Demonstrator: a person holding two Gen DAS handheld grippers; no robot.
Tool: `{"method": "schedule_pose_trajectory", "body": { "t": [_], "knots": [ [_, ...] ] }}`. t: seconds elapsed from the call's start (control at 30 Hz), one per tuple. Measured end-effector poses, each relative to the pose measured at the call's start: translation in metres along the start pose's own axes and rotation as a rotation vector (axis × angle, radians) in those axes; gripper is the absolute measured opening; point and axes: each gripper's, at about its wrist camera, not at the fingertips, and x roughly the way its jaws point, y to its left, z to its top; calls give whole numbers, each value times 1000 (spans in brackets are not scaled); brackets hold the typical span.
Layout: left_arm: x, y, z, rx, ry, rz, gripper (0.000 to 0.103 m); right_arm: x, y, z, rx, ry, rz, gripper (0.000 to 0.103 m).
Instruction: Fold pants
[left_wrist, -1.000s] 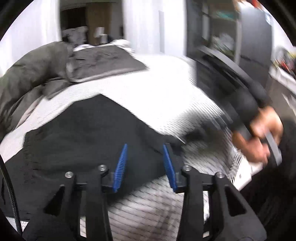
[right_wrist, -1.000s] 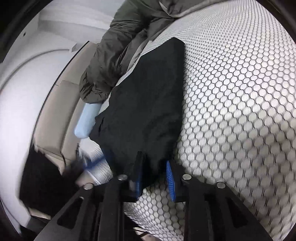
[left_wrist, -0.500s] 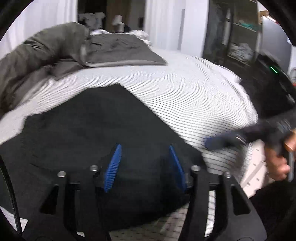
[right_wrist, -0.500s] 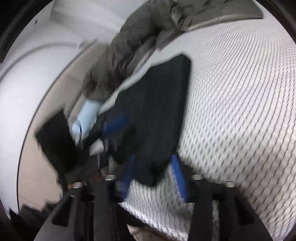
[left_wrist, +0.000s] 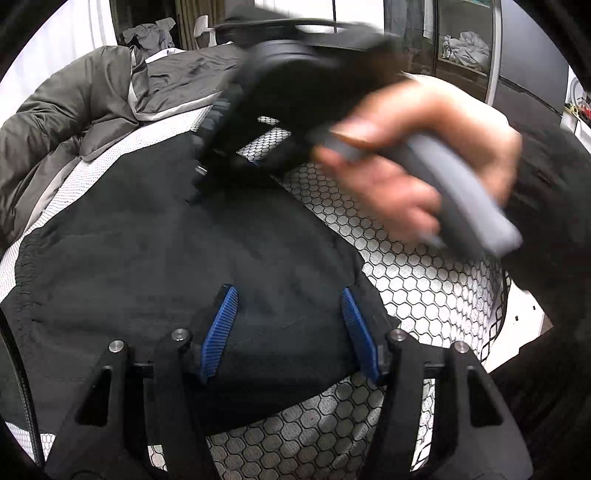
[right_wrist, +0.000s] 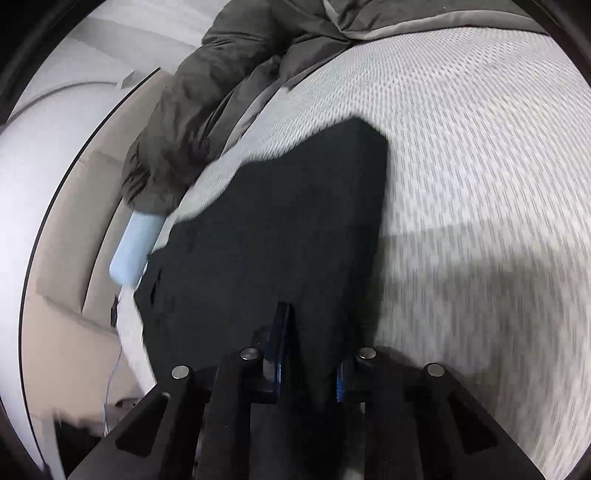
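Black pants (left_wrist: 155, 266) lie spread flat on a bed with a honeycomb-patterned cover (left_wrist: 417, 288). My left gripper (left_wrist: 290, 325) hangs open just over the pants' near edge, its blue pads wide apart with nothing pinched. A hand (left_wrist: 406, 158) holding the right gripper's handle reaches across above the pants, blurred. In the right wrist view the pants (right_wrist: 288, 221) stretch away from my right gripper (right_wrist: 310, 363). Its jaws are closing, with a bunch of the black cloth filling the narrow gap between the pads.
A grey quilt (left_wrist: 74, 122) is heaped along the bed's far side, also the quilt (right_wrist: 207, 122) in the right view. A light blue object (right_wrist: 136, 247) lies at the bed's edge beside a beige panel (right_wrist: 70, 258). Shelves (left_wrist: 465, 40) stand beyond the bed.
The left gripper sank toward the pants and its jaws widened. The right gripper opened, swung in over the pants and narrowed on the cloth again. The hand now crosses the left view.
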Motion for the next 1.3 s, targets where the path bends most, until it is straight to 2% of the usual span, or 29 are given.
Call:
{"method": "schedule_pose_trajectory", "body": {
  "t": [0.23,0.4,0.5,0.57,0.67,0.73,0.8,0.83,0.9,0.97,1.03,1.1,1.17,1.2,1.23,1.3],
  "knots": [
    [8,13,3,-14,18,-22,56,42,3,83,-62,-15,-65,16],
    [7,13,2,-21,24,-25,56,56,6,110,-125,-21,-131,16],
    [5,12,1,-26,19,-29,56,51,10,120,-133,-73,-174,17],
    [-1,11,-2,-45,10,-46,58,38,18,118,-115,-114,-171,18],
    [-18,23,-1,-78,-4,-100,59,1,32,102,-129,-170,-181,28],
    [-36,37,-2,-121,-32,-133,63,-29,44,77,-142,-190,-219,51],
    [-57,54,-3,-165,-84,-150,77,-48,51,47,-137,-209,-247,67],
    [-70,65,-6,-190,-124,-142,84,-57,53,28,-129,-223,-252,67],
    [-88,87,-9,-232,-175,-102,84,-67,49,-11,-87,-227,-234,72],
    [-100,110,-15,-278,-198,-40,85,-69,38,-43,-36,-226,-181,72],
    [-108,138,-24,-343,-205,46,85,-51,24,-57,18,-185,-168,72],
    [-113,164,-35,-414,-200,87,85,-46,16,-65,29,-177,-169,72],
    [-118,186,-46,-474,-196,120,85,-34,17,-61,15,-188,-126,70],
    [-121,192,-50,-491,-195,132,85,-29,19,-59,10,-183,-105,52],
    [-124,197,-55,-507,-194,145,85,-19,24,-54,-8,-151,-82,27],
    [-126,210,-64,-524,-195,162,85,-6,33,-48,-44,-120,-126,11]
  ]
}}
